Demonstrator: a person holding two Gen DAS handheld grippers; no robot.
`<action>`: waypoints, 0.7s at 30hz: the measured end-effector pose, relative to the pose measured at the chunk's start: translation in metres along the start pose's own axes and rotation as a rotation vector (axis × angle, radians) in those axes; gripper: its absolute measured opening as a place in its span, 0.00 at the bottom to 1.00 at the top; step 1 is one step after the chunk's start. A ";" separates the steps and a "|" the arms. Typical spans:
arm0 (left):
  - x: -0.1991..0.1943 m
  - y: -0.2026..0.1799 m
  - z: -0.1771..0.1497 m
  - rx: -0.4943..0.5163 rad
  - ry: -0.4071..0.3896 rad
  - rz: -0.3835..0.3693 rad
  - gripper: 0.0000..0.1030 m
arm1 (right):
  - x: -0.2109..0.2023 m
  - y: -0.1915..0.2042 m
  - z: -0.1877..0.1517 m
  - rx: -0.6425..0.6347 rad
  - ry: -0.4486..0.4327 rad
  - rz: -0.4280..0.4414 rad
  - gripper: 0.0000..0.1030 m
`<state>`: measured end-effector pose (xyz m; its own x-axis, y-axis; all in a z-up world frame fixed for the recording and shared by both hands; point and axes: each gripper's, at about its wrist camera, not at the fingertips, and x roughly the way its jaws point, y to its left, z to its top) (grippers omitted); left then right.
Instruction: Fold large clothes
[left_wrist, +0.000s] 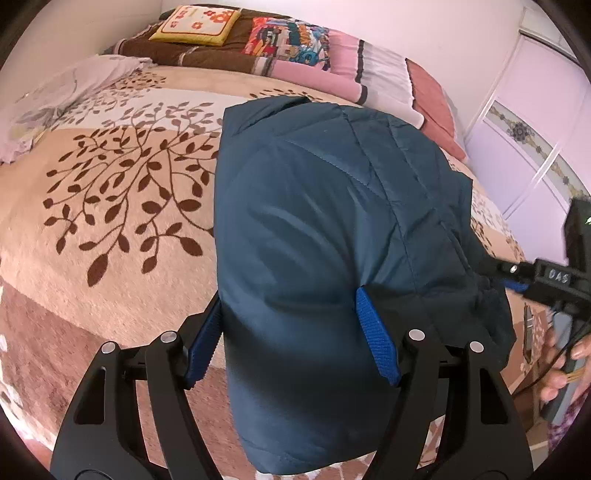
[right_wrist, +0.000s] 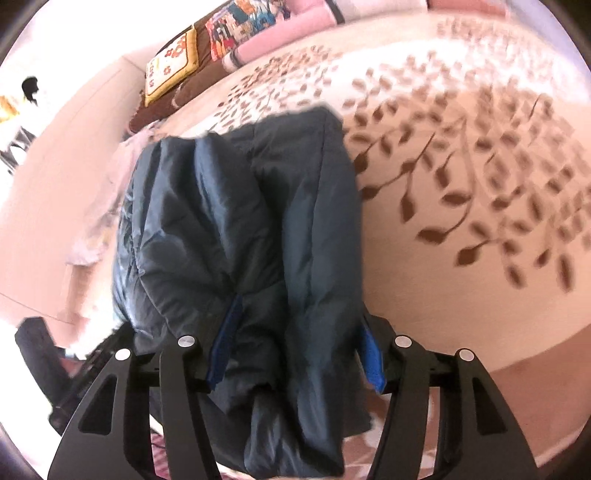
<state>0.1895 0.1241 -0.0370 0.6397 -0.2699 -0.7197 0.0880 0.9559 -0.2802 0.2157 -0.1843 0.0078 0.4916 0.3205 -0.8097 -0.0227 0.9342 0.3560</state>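
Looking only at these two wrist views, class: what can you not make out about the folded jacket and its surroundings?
- Jacket underside: hidden by its own bulk, both views.
- Jacket's near end: cut off at the bottom edge, left wrist view.
- Bedspread leaf pattern: motion-blurred, right wrist view.
- Right hand-held gripper: cut off at the right edge, left wrist view.

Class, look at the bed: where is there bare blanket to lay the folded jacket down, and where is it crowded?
Free: the wide beige leaf-patterned blanket between the dark blue padded jacket and the crumpled pale lilac cloth. Crowded: the far edge, with the yellow flowered cushion and folded pink and brown bedding.
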 end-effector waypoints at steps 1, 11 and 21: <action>0.000 0.000 0.000 0.002 -0.001 0.000 0.69 | -0.006 0.003 0.001 -0.016 -0.026 -0.031 0.56; -0.008 -0.003 -0.004 0.061 -0.030 0.047 0.69 | -0.010 0.064 0.019 -0.203 -0.058 0.045 0.01; 0.001 -0.004 -0.003 0.050 -0.007 0.021 0.77 | 0.069 0.049 0.014 -0.167 0.128 -0.085 0.01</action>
<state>0.1880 0.1197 -0.0388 0.6469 -0.2486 -0.7209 0.1119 0.9661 -0.2328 0.2607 -0.1191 -0.0239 0.3833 0.2472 -0.8899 -0.1352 0.9681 0.2107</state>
